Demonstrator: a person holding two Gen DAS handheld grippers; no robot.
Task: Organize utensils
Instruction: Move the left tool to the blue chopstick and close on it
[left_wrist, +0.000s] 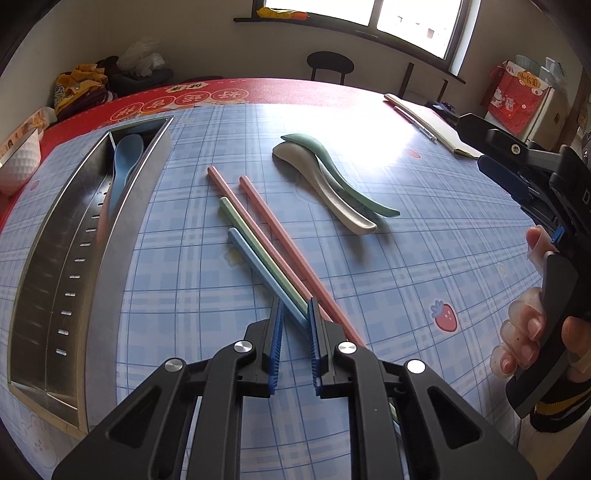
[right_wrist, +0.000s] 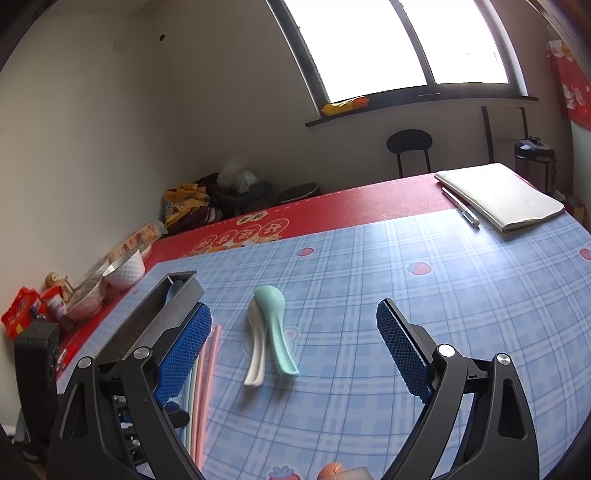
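Your left tongs (left_wrist: 295, 314) are nearly closed over the near ends of the chopsticks on the blue checked tablecloth (left_wrist: 406, 277). The blue chopstick (left_wrist: 258, 269) and the green chopstick (left_wrist: 255, 243) run in between the blue pads (left_wrist: 277, 332); whether the pads actually press on them you cannot tell from here. The two pink chopsticks (left_wrist: 266, 218) pass just to the right of the right pad.

Your right tongs (right_wrist: 295, 332) stand wide open and hold nothing, hovering above the table with the white spoon (right_wrist: 256, 347) and the green spoon (right_wrist: 275, 328) lying side by side, touching, between and beyond the pads.

To the left of the chopsticks lies the long metal tray (left_wrist: 122, 258), with a blue spoon (left_wrist: 123, 166) in its far compartment. The right tongs and the hand (left_wrist: 535, 332) holding them sit at the right edge of the left view, well apart from the chopsticks.

A notebook (right_wrist: 502, 195) and pen (right_wrist: 461, 206) lie at the far right corner; a white bowl (right_wrist: 123, 267) stands on the red strip beyond the tray. The cloth between the chopsticks and the tray is bare.
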